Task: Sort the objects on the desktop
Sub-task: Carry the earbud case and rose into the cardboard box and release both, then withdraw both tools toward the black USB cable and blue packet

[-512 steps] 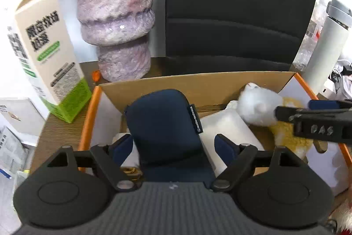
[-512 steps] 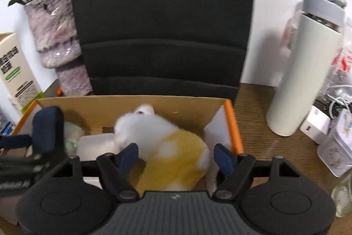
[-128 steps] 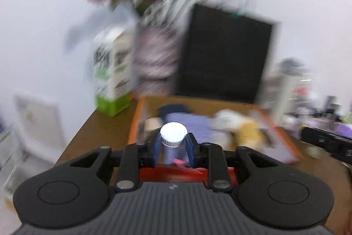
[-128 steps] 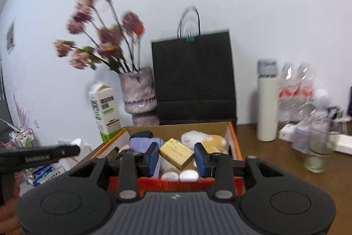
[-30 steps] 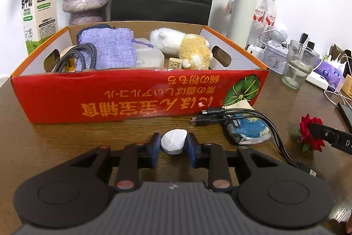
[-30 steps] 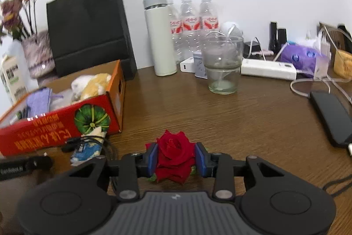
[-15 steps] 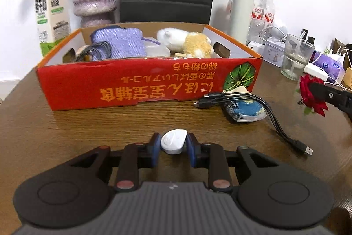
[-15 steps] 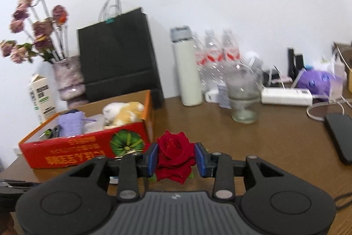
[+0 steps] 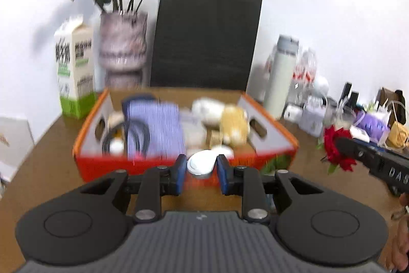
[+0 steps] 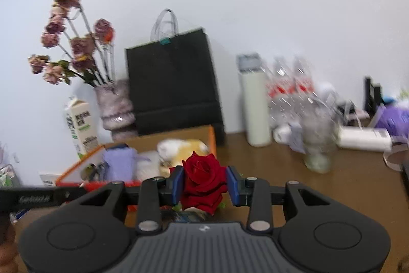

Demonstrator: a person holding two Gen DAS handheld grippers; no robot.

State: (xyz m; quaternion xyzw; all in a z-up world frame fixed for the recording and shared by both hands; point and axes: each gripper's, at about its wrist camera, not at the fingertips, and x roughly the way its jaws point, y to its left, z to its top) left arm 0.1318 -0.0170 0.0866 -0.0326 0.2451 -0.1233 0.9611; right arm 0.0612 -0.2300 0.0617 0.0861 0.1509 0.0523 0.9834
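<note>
red rose (image 10: 202, 175) clamped in right tongs (image 10: 205, 186); left tongs (image 9: 201, 174) grip white mouse (image 9: 201, 163) before box (image 9: 89, 124).

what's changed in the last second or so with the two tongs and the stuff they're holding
Both tongs have lifted off the wooden table and risen toward the red box. The left tongs still clamp the small white object, now at the box's near wall. The right tongs still clamp the red rose. Nothing was released; the box contents look unchanged.
</note>
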